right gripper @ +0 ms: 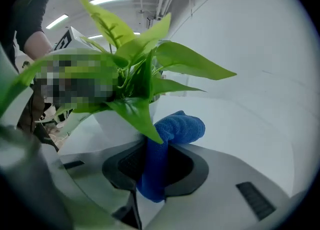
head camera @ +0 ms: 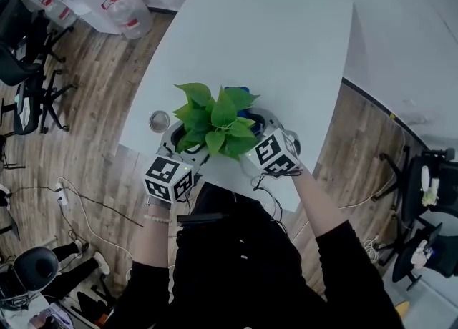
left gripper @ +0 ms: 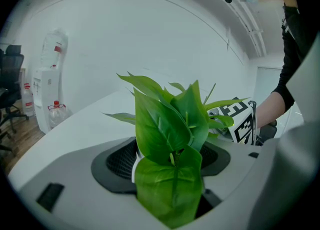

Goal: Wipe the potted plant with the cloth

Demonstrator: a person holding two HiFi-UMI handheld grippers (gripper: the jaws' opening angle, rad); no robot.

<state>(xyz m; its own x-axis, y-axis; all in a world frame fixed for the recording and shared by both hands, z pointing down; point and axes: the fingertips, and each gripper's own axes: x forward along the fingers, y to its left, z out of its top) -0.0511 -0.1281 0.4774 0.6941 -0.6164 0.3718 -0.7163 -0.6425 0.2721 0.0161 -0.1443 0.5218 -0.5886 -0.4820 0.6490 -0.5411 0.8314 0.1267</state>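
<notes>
The potted plant (head camera: 215,124) stands on the white table (head camera: 286,48) between the two tools. The left gripper (left gripper: 167,156) has its jaws spread wide with the pot between them. The leaves (left gripper: 160,124) hang over the gap, so only a sliver of white pot (left gripper: 134,160) shows against the left pad. I judge the pads are pressed on the pot's sides to steady it. The right gripper (right gripper: 157,161) pinches the blue cloth (right gripper: 177,126), whose free end folds over just beyond the jaw tips, close under the lowest leaf on that side. The leaves look thin and springy and would likely bend or tear if rubbed hard. The pot looks small and light enough to tip, so it is best held low on its stiff wall while the soft cloth strokes each leaf from stem to tip. The right gripper view shows the pot's white side (right gripper: 112,124) and the cloth's place against it, which the left gripper view hides behind leaves. Only the head view shows both tools flanking the plant, and a small round metal tin (head camera: 159,120) on the table just outside the left gripper's jaws.
</notes>
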